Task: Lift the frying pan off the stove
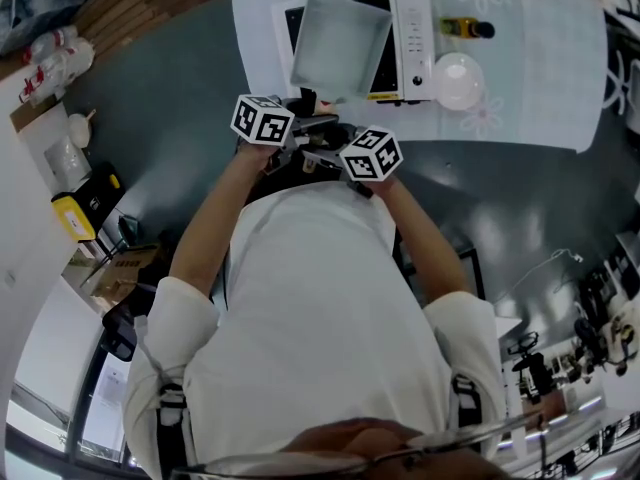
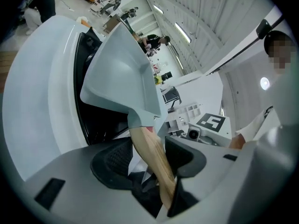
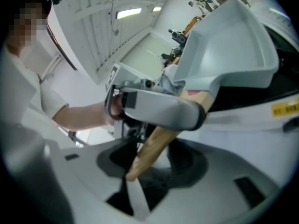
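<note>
A grey square frying pan (image 1: 340,43) with a wooden handle (image 2: 152,157) is tilted over the white stove (image 1: 415,48), its near side raised off the black cooktop (image 2: 98,120). Both grippers meet at the handle. My left gripper (image 2: 145,164) straddles the handle with wide jaws. The wood lies against the right finger (image 2: 180,167) and a gap shows at the left pad. My right gripper (image 3: 152,160) holds the handle's end (image 3: 133,171) between its jaws, near the left pad and apart from the right pad. The left gripper (image 3: 163,111) crosses just above it. Whether the pan's far edge touches the stove is hidden.
The stove stands on a table with a white cloth (image 1: 540,78). A white bowl (image 1: 458,78) and a small bottle (image 1: 468,28) are to the stove's right. A yellow and black box (image 1: 85,203) sits on the floor at the left.
</note>
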Available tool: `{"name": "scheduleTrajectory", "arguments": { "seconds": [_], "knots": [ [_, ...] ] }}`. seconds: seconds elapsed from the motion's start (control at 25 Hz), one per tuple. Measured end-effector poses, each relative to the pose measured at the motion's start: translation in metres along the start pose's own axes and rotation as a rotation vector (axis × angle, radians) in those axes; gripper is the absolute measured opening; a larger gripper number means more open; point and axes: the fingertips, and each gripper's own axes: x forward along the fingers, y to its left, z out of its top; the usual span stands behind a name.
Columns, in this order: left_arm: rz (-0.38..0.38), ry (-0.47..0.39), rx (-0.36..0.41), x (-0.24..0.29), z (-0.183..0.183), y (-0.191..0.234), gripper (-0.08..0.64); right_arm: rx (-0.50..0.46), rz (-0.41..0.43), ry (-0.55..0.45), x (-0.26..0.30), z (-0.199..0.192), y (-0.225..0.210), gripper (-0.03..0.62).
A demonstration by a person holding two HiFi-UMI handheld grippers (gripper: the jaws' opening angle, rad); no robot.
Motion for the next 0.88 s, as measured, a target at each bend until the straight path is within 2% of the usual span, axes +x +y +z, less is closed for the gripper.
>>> {"name": "scheduleTrajectory", "arguments": {
  "seconds": [0.28, 0.56, 0.88],
  "knots": [
    [-0.024, -0.013, -0.017, -0.002, 0.000, -0.002, 0.239, -0.053, -0.022, 0.012, -0.001, 0.000, 0.002, 0.221],
    [-0.057, -0.077, -0.048, -0.007, -0.002, -0.009, 0.239, -0.075, -0.018, 0.001, -0.004, -0.001, 0.013, 0.224],
    [-0.064, -0.110, 0.014, -0.029, -0.011, -0.034, 0.239, -0.141, -0.037, -0.005, -0.004, -0.006, 0.045, 0.224]
  ]
}}
